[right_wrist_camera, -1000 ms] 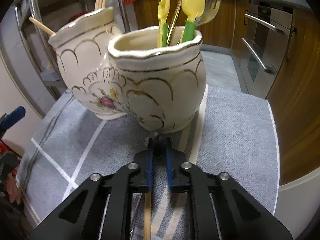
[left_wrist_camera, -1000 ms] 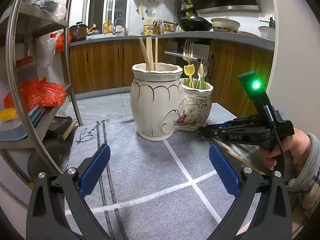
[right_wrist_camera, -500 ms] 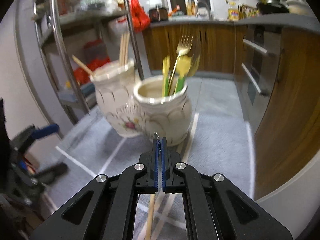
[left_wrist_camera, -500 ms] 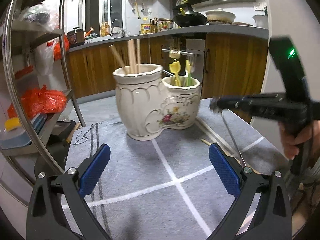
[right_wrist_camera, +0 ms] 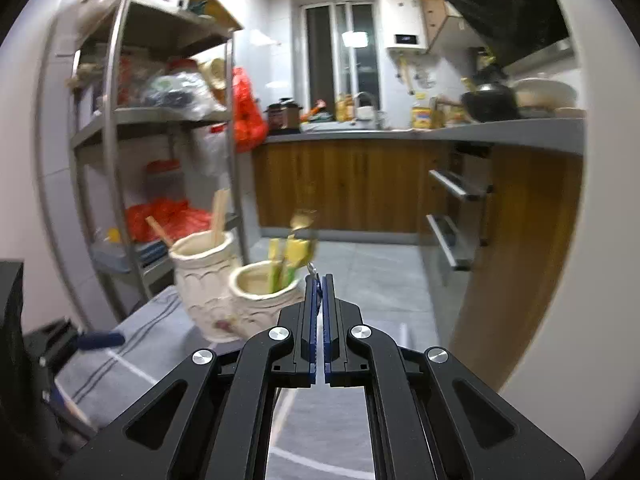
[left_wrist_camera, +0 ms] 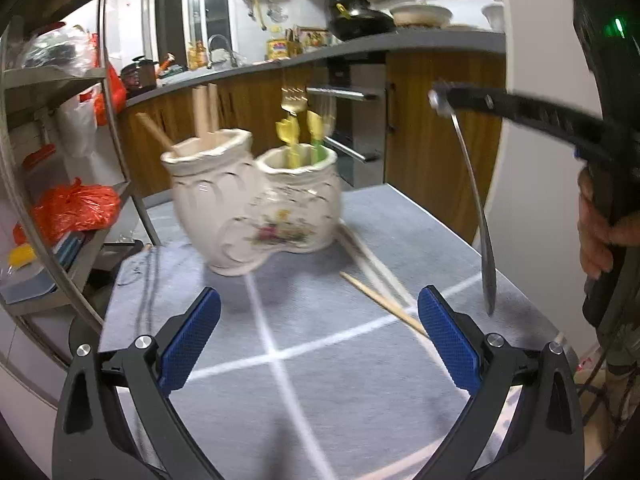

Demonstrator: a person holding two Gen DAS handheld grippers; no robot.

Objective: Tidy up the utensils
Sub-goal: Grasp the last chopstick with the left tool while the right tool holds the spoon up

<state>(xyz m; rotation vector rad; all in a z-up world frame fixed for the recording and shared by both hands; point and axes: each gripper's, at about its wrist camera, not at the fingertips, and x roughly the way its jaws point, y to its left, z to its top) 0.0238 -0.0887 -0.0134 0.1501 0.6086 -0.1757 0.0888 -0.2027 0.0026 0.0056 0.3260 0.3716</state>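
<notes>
A cream double ceramic holder stands on the grey mat; its taller pot holds wooden chopsticks, its lower pot holds yellow-green utensils and a fork. My right gripper is shut on a metal utensil that hangs down from it, raised above the table right of the holder. In the right wrist view the right gripper is shut, only the utensil's tip showing, with the holder below left. My left gripper is open and empty over the mat. Loose chopsticks lie on the mat.
A metal shelf rack with red bags stands to the left of the table. Wooden kitchen cabinets and an oven lie behind. A white wall is on the right. The table's edge runs along the right side.
My right gripper has lifted the metal utensil off the mat, high above the table. The left gripper's view has drawn back and tilted slightly; it stays open.
</notes>
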